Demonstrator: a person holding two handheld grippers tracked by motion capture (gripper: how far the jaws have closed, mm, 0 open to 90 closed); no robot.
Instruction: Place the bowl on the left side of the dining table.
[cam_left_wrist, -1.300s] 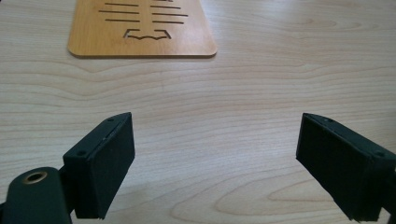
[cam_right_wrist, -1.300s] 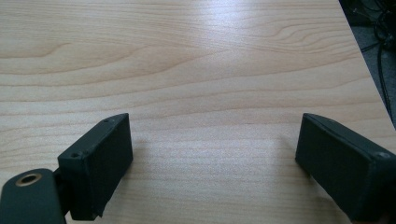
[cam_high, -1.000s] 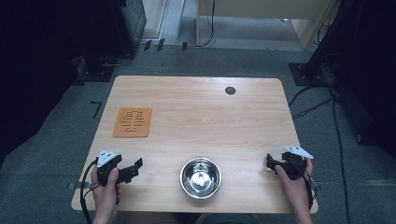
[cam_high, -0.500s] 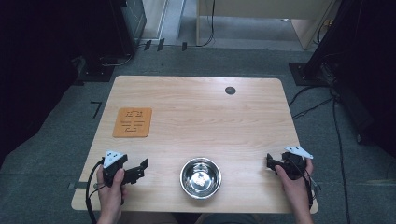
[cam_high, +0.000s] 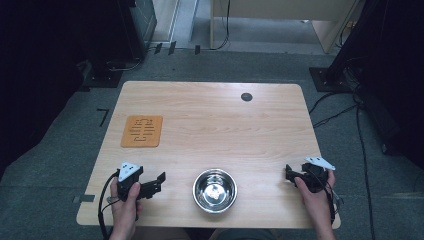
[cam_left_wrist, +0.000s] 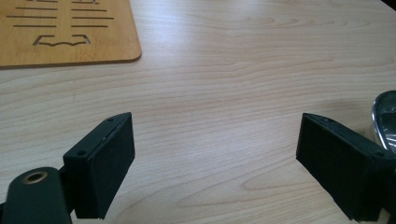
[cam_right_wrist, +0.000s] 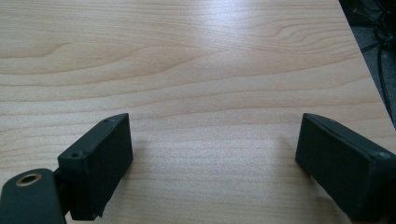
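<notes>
Your L gripper (cam_high: 159, 181) has its jaws wide apart, empty, aimed at the steel bowl (cam_high: 215, 189) just beside its R jaw, likely lining up a rim grab. R gripper (cam_high: 290, 175) also gapes, parked clear of the bowl, prob. waiting.

The high view looks forward and down from above the person's side, taking in the whole table (cam_high: 210, 125) and surrounding floor. The left gripper view sits low and close to the tabletop, facing the orange mat (cam_left_wrist: 65, 30) with the steel bowl (cam_left_wrist: 385, 119) at its right edge; both appear from above too. The right gripper view, equally low, faces bare wood near the table's right edge.
</notes>
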